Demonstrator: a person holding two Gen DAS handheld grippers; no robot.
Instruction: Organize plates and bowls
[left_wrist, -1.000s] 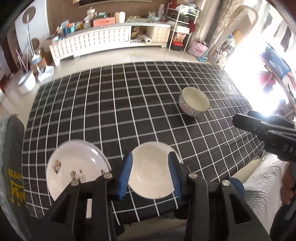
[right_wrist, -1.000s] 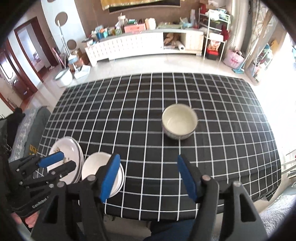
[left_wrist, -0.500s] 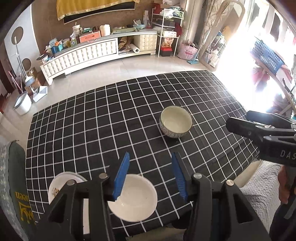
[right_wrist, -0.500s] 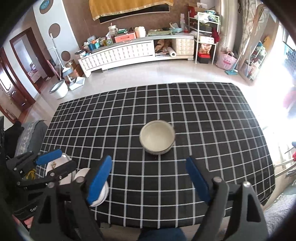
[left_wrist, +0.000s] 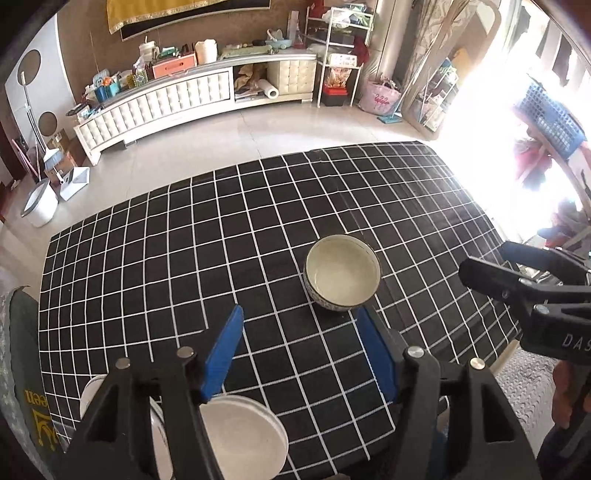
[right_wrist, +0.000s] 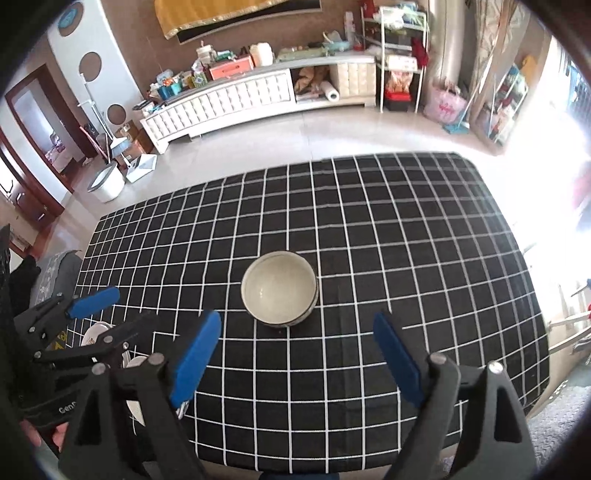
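Observation:
A patterned bowl (left_wrist: 342, 272) with a pale inside stands upright near the middle of the black checked tablecloth (left_wrist: 221, 229); it also shows in the right wrist view (right_wrist: 279, 288). My left gripper (left_wrist: 301, 339) is open and empty, above the cloth just short of the bowl. A white plate (left_wrist: 242, 435) lies at the near left edge under its left finger, with a second plate (left_wrist: 90, 391) partly hidden beside it. My right gripper (right_wrist: 297, 350) is open and empty, centred just short of the bowl. The left gripper (right_wrist: 94, 299) shows at the left of the right wrist view.
The cloth's near edge (right_wrist: 295, 469) runs just below both grippers. A grey cushion (left_wrist: 26, 369) lies off the table's left side. A long white cabinet (left_wrist: 192, 99), a shelf rack (left_wrist: 340, 55) and a bucket (left_wrist: 38, 201) stand on the floor beyond.
Both grippers have drawn back and risen, so more of the table shows. The left gripper has swung right from over the white plate toward the bowl. Both stay open.

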